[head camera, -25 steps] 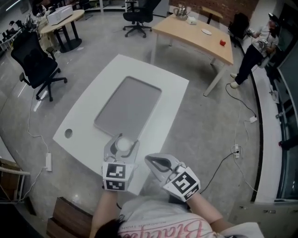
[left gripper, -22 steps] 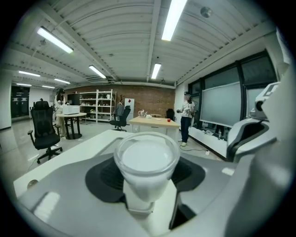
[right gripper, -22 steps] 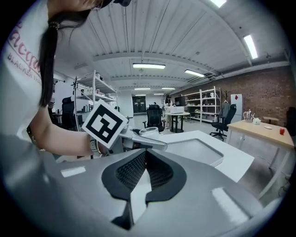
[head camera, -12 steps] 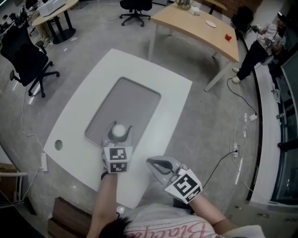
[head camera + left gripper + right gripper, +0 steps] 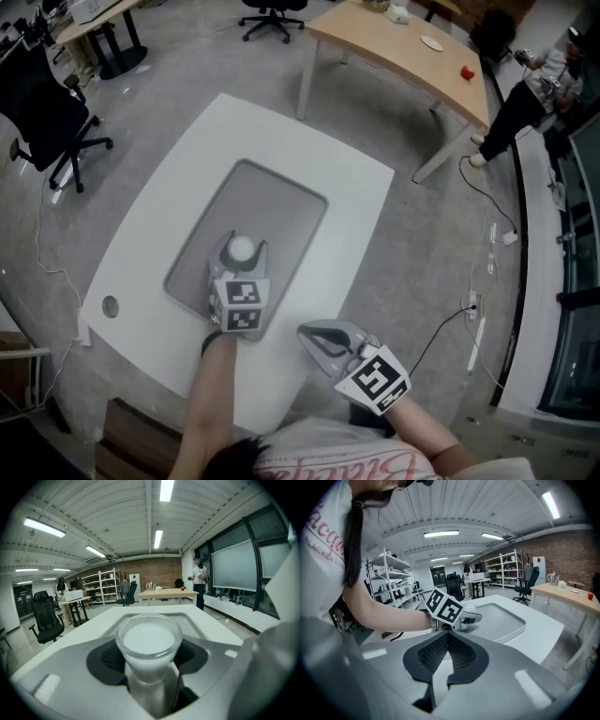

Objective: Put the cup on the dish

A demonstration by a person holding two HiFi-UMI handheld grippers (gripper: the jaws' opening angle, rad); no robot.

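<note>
The right gripper [image 5: 314,335], nearest the body and off the white table [image 5: 361,192], has its jaws pressed together on nothing. The left gripper [image 5: 242,255] clamps the upright glass cup [image 5: 149,639] over the near half of the grey tray-like dish [image 5: 281,202]. The dish's long axis runs away ahead, so the move probably goes straight down.

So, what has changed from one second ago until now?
The left hand-held gripper carried the cup forward, from the near edge of the dish to over its near part. It was shut on the cup all along; whether the cup touches the dish yet is unclear. The right hand-held gripper stayed shut and empty by the near edge of the table; the dish did not move.
</note>
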